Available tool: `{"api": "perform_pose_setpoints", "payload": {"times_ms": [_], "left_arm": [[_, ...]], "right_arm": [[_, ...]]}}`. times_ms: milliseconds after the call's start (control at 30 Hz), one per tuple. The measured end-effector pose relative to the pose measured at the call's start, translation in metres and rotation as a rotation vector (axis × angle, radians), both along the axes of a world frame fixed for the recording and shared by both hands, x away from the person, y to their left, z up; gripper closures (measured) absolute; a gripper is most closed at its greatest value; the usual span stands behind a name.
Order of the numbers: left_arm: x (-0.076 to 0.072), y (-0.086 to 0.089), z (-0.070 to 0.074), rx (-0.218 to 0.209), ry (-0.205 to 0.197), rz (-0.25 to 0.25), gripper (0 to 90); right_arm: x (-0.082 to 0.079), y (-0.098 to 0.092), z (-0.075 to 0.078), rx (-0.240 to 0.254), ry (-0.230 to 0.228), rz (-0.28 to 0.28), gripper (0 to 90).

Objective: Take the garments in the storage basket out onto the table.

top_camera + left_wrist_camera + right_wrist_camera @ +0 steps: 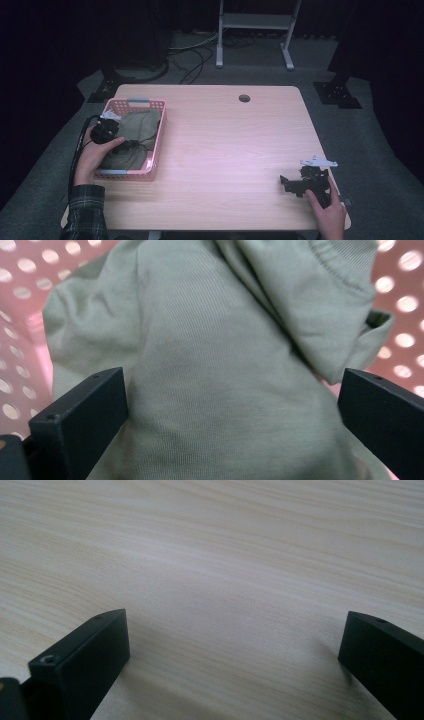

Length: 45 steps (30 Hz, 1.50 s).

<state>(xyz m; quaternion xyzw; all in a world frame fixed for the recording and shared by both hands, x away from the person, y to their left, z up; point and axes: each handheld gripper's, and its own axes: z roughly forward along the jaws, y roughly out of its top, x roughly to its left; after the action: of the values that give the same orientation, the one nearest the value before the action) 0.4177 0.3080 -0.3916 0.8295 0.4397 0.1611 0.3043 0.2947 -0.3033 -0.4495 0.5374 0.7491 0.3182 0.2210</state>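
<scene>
At the left side of the wooden table stands a pink basket with many small holes in its walls. Inside the basket lies an olive-green garment, crumpled and folded over itself, and it covers most of the basket floor. The left gripper is inside the basket, over the garment, held by the person's left hand, which comes from the near left with a checked sleeve. A black cable trails from this gripper along the left wall of the basket.

In the left gripper view, the two black jaws stand wide apart, one on each side of the garment, and the cloth bulges between them. The jaws are released and they do not pinch the cloth. I cannot tell if their tips touch the fabric. Behind the cloth the pink basket wall shows on both sides.

The middle of the table is bare wood, with a round hole near the far edge.

At the near right corner the right gripper rests low over the table, held by the person's right hand. Its jaws point to the left. In the right gripper view the jaws are also wide apart, with plain table surface between them, so this claw is released and grasps nothing. It is well apart from the basket.
</scene>
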Motion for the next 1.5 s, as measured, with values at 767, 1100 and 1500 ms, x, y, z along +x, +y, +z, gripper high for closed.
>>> {"api": "perform_pose_setpoints", "payload": {"times_ms": [767, 1100, 1500], "left_arm": [[0.007, -0.009, -0.017, 0.097, 0.046, 0.008, 0.0], [0.010, -0.010, -0.023, 0.121, 0.062, 0.021, 0.0], [0.010, -0.014, -0.024, 0.148, 0.061, 0.034, 1.0]], "right_arm": [[0.000, 0.000, 0.000, 0.000, 0.000, 0.000, 0.0], [0.000, 0.000, 0.000, 0.000, 0.000, 0.000, 0.0], [0.000, 0.000, 0.000, 0.000, 0.000, 0.000, 0.0]]}}
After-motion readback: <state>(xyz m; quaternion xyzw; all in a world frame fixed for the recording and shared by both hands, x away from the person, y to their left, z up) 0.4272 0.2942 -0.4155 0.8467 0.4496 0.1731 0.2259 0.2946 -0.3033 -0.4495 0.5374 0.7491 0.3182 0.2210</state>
